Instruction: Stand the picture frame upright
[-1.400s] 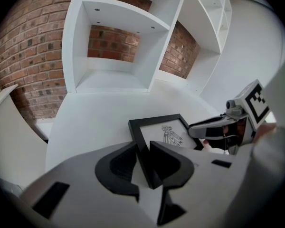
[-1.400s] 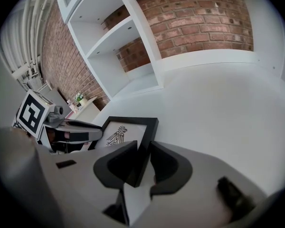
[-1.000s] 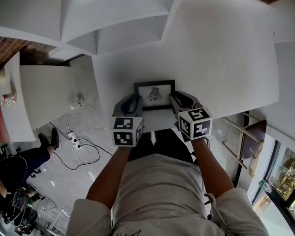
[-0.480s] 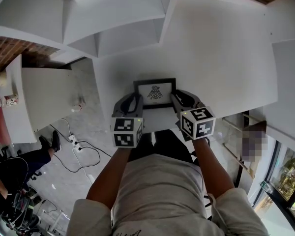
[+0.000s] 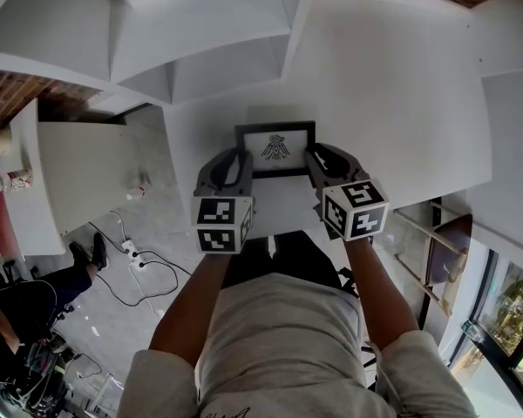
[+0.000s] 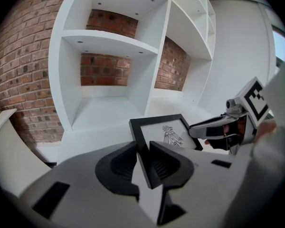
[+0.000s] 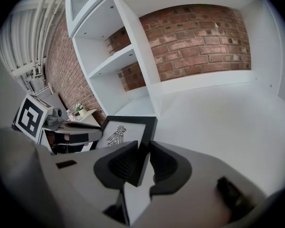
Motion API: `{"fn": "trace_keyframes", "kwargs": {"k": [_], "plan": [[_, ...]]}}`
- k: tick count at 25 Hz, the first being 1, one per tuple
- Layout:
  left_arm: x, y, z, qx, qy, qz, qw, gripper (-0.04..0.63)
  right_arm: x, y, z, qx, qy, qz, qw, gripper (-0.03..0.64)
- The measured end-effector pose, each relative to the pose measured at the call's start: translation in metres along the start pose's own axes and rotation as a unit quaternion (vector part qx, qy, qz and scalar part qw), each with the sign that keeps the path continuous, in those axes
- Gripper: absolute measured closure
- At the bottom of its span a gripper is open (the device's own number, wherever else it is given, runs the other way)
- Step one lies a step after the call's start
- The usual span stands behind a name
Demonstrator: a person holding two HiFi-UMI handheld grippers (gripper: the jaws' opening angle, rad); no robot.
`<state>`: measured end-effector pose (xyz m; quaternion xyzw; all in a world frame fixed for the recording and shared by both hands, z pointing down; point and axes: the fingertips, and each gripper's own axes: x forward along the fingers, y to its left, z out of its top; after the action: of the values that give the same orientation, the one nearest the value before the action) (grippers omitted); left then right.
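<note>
Picture frame (image 6: 166,133) between hand-held gripper (image 6: 143,151) jaws

I see all views bright and evenly lit. On the white worktop (image 5: 401,103) lies only a faint grey shadow beside the picture frame (image 5: 275,149). Both gripper views bend strongly and go black at the corners.

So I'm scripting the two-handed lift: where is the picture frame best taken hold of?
Grip the picture frame by its black side rails, one from each side, jaws across the thin edge: they are straight, narrow and clear of the print. The left hand-held gripper, jaws just closed slightly further, and right hand-held gripper clamp it so.
</note>
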<state>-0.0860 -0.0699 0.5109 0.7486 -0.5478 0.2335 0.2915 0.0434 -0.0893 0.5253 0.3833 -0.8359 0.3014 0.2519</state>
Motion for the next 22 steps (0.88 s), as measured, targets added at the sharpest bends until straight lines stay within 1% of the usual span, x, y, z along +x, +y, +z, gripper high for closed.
{"fn": "trace_keyframes", "kwargs": {"k": [13, 22], "plan": [[0.016, 0.003, 0.048, 0.025, -0.039, -0.004, 0.9989, 0.503, 0.005, -0.017, 0.047, -0.018, -0.033, -0.013, 0.999, 0.523], [0.027, 0.006, 0.076, 0.042, -0.060, -0.003, 0.9973, 0.503, 0.011, -0.030, 0.071, -0.024, -0.053, -0.020, 0.998, 0.523]]}}
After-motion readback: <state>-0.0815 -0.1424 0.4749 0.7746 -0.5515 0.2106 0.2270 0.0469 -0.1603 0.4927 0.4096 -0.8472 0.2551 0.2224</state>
